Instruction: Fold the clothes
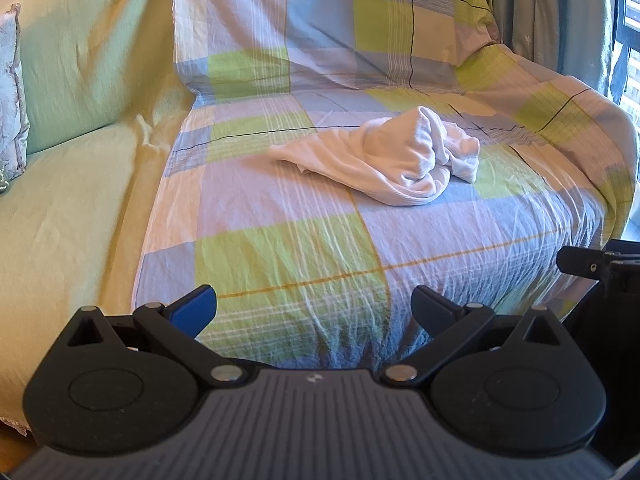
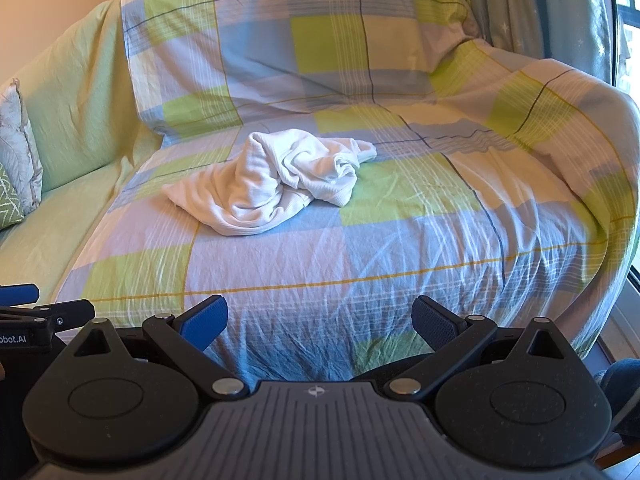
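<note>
- On the seat of the sofa, over the checked sheet that covers it, lies a white garment, bunched in a loose heap and not flat.
- One end of this garment spreads out thin and low toward the left in both views, while the other end is piled up in twisted rolls.
- It looks like soft knit cloth with fine ribs, so I judge it light, limp and not fragile; it will sag and change its shape as soon as it is lifted.
- It does not seem slippery, but the checked sheet under it is also loose, so a deep pinch could catch the sheet together with the garment.
- A good place to take hold, in my judgement, is the thin flat edge at the left end, or a hem at the outer border of the heap; which part is a sleeve or a collar I cannot tell.
- Two holds well apart would help to shake it open, because one hold only lifts a hanging bundle.
- The left gripper has its jaws spread wide, holds nothing and touches nothing; it is well short of the garment.
- The right gripper is the same: jaws spread wide, empty, above the front edge of the seat.
- A patterned cushion stands at the far left of the sofa, well apart from the garment.
</note>
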Action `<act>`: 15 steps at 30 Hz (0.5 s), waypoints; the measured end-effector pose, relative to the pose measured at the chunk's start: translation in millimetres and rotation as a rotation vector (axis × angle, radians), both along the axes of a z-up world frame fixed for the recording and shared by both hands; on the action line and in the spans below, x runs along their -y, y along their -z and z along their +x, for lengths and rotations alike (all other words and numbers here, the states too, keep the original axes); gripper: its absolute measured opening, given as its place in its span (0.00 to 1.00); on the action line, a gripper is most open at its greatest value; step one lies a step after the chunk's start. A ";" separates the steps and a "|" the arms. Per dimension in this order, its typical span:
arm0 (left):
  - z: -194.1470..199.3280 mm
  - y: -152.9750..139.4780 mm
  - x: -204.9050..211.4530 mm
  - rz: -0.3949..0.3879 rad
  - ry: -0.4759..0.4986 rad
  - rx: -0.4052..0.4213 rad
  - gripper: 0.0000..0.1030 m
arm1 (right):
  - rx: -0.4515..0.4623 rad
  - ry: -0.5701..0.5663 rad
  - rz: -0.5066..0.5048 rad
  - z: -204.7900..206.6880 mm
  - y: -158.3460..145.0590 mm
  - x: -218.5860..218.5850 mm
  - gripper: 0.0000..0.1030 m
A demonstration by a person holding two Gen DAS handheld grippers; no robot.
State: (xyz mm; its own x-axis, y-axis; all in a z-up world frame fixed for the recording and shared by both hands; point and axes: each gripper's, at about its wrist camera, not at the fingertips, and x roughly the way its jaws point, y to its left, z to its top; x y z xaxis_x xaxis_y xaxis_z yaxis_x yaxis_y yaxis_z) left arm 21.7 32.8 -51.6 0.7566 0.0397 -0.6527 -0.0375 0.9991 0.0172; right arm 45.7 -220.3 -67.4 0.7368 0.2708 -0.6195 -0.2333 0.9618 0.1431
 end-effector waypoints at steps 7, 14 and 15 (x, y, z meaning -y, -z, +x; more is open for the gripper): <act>6.8 -3.0 0.4 0.011 0.005 -0.002 0.99 | -0.010 0.001 0.015 2.9 -2.5 3.5 0.98; 16.0 -7.3 2.9 0.046 0.018 0.011 0.99 | -0.016 -0.015 0.021 18.0 -10.7 2.0 0.98; 20.0 -9.1 5.7 0.078 0.025 0.027 0.99 | -0.009 -0.026 0.012 22.6 -12.6 1.0 0.98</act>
State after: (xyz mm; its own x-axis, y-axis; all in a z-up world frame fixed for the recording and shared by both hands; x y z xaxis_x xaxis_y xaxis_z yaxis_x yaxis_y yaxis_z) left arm 41.7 27.2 -42.5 0.7756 0.0704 -0.6273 -0.0138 0.9954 0.0946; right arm 68.3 -221.3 -54.8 0.7238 0.2975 -0.6226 -0.2571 0.9536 0.1567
